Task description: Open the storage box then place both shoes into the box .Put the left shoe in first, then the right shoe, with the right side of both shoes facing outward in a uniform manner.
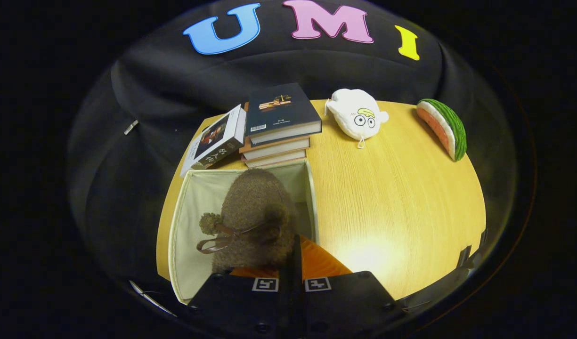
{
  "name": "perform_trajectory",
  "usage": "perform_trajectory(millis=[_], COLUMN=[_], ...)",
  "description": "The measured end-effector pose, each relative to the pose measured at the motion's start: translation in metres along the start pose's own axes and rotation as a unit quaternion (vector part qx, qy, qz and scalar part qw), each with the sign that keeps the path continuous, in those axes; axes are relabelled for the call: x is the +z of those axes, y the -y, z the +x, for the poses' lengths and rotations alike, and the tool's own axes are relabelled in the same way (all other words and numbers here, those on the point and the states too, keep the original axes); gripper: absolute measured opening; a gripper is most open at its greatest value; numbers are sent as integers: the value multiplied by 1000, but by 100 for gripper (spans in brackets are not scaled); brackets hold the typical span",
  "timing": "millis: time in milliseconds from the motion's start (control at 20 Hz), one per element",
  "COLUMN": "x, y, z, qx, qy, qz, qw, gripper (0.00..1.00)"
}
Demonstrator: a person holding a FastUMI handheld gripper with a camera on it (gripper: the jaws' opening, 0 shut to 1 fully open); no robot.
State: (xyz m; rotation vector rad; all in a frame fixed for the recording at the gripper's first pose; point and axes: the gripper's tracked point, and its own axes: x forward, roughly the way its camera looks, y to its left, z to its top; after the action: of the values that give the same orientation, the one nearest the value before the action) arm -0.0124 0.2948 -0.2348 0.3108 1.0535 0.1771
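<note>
A fuzzy brown shoe (253, 212) with a pom-pom and a brown ribbon bow hangs inside the open storage box (194, 202), a fabric box with cream inner walls standing on the wooden table. My gripper (292, 252) is above the box's near right corner. Its two fingers stand close together and pinch the near edge of the shoe. The shoe reaches from the fingers toward the box's far wall and hides the box's floor.
Behind the box is a stack of books (281, 122), with another book (217, 139) leaning against its left side. A white plush toy (356, 115) and a watermelon-slice toy (446, 127) lie at the table's far right. Bare wooden table (401, 202) spreads right of the box.
</note>
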Motion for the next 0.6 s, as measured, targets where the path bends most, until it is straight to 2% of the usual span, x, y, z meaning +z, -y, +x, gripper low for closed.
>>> perform_trajectory(millis=[450,600], x=[-10,-11], y=[5,0], z=[12,9], qx=[-39,-34], qy=[-2,2], qz=[-35,-44], qw=[999,998], gripper=[8,10])
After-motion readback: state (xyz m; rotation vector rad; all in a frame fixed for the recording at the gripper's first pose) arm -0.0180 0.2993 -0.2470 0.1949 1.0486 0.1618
